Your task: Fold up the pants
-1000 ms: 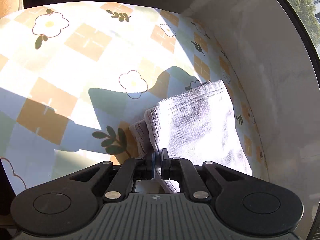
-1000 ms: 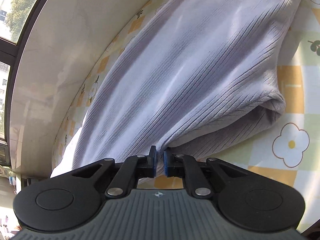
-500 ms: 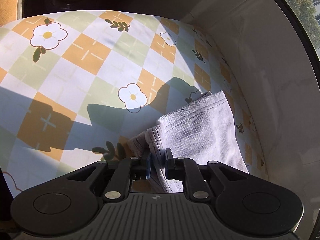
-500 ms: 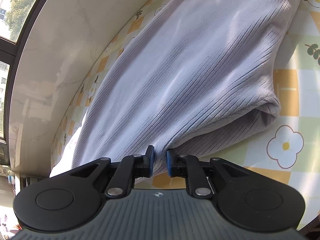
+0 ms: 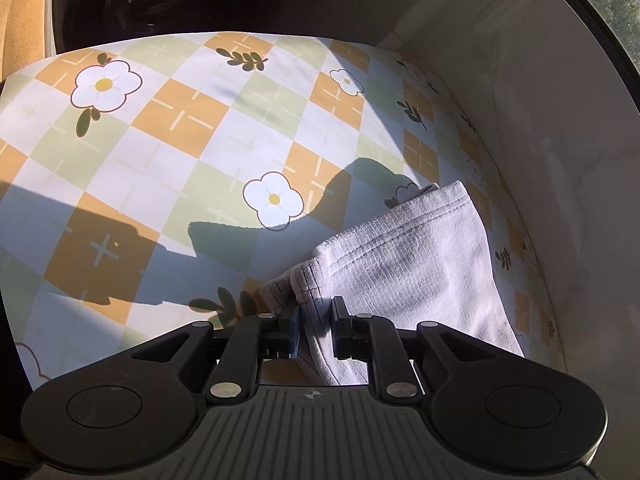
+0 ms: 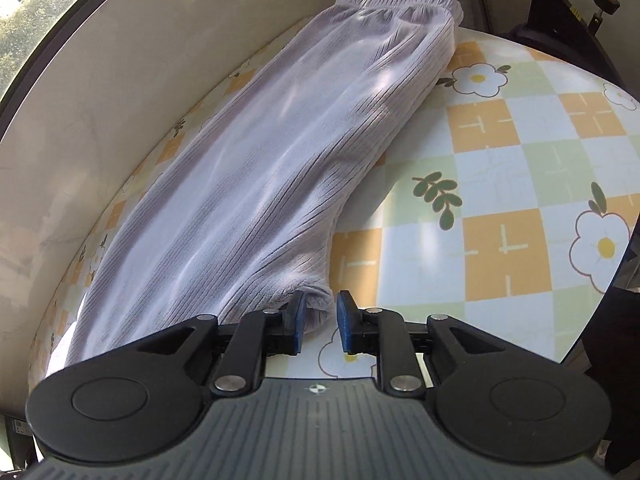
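Left wrist view looks down on the left gripper [image 5: 314, 318], whose jaws stand a little apart with the hemmed leg ends of the pants [image 5: 412, 268] lying loosely between them; the blue pad on one side is at the cloth, the other finger stands clear, so nothing is pinched. The pale lilac ribbed fabric rests on the tablecloth [image 5: 192, 120], a check of orange, green and white squares printed with daisies and leaf sprigs, close to the cream wall [image 5: 540, 100]. Right wrist view shows the right gripper [image 6: 320, 322] with its jaws opening; a folded edge of the pants [image 6: 280, 152] lies just at the left blue pad, not squeezed, and the printed cloth shows through the gap. From there the garment stretches away along the wall to its elastic waistband [image 6: 400, 0]. No readable lettering or brand appears; each gripper body carries only a small round emblem [image 6: 316, 389].
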